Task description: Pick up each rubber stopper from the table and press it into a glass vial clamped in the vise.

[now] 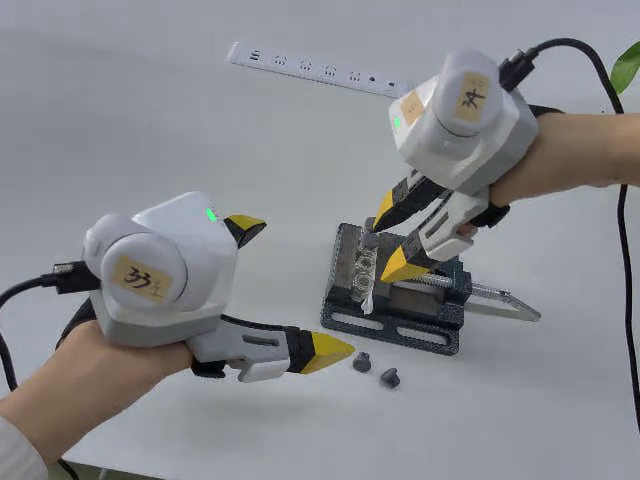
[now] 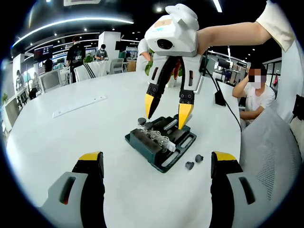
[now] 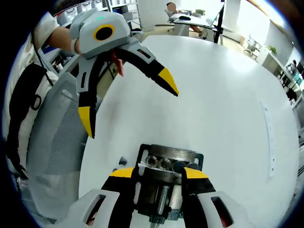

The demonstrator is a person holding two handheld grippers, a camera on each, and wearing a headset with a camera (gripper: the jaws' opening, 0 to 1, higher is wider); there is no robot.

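Lower left: left gripper (image 1: 290,285), jaws wide apart, empty. Lower centre: two loose rubber stoppers (image 1: 362,362) on the desk (image 1: 150,120). Centre: vise (image 1: 400,325) clamping glass vials (image 1: 365,275). Just above it: right gripper (image 1: 392,240), jaws parted, holding nothing. Top: power strip (image 1: 310,68).

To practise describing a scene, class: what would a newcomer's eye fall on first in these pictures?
The right gripper, open, hangs over glass vials clamped in a dark vise on the white table. The left gripper, also open, sits near two loose grey stoppers beside the vise.
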